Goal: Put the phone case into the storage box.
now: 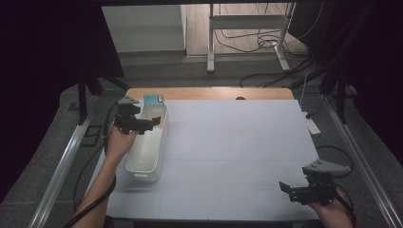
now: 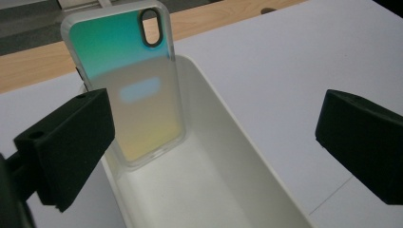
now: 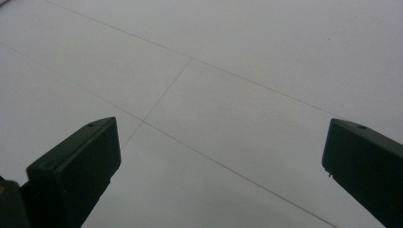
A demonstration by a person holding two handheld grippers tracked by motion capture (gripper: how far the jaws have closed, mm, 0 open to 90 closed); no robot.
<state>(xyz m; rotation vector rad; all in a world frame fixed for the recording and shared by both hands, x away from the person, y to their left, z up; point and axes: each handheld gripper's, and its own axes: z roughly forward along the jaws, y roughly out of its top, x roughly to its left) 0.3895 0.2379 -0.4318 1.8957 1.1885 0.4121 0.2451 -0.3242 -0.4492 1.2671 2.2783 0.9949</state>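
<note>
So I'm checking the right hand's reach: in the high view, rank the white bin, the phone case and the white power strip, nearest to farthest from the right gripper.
1. White power strip, at the table's right edge, farther back than the right gripper.
2. White bin, across the table at its left side.
3. Phone case, propped at the bin's far end, beside the left gripper.

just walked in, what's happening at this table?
A person holds a claw in each hand. The left claw hangs open over the far end of a white bin, where a phone case with a teal-to-yellow sheen stands leaning against the end wall. The jaws are apart and not touching the case. The right claw is open over the bare white table, holding nothing.
</note>
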